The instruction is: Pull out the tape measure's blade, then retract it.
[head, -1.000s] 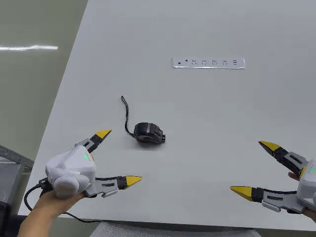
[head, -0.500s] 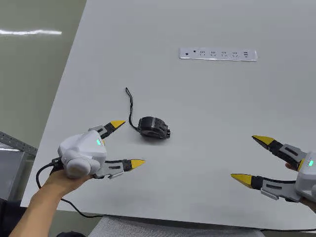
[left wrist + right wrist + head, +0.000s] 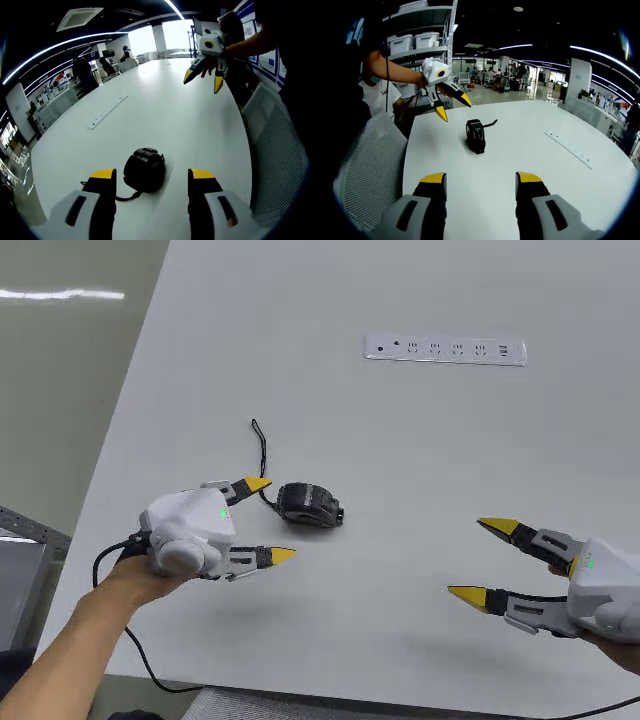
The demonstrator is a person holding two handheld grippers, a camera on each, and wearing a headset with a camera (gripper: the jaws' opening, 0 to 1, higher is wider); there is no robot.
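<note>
Left gripper point(image 3: 270, 519) has its yellow-tipped jaws spread wide with nothing between the pads, so it's holding zilch. Same deal with the right gripper point(image 3: 482, 560): jaws apart, gripping nothing, hovering over bare table near the person's edge.

The tape measure point(image 3: 308, 504) is a dark, roundish case lying on the white table point(image 3: 420, 450), just past the left gripper's tips. In the left gripper view it lines up with the gap between the two jaws, slightly ahead of them, and I can't tell if anything touches. In the head view the far jaw tip sits just beside the case's left end.

A thin black wrist strap point(image 3: 262, 452) trails off the case and snakes toward the far side of the table. The right gripper is well apart from the tape measure, off to the right.

Further back a white power strip point(image 3: 445, 349) lies flat, well apart from everything else. A black cable point(image 3: 143, 665) runs from the back of the left gripper toward the near edge. A mesh chair back point(image 3: 365, 165) shows beside the table in the right gripper view.
</note>
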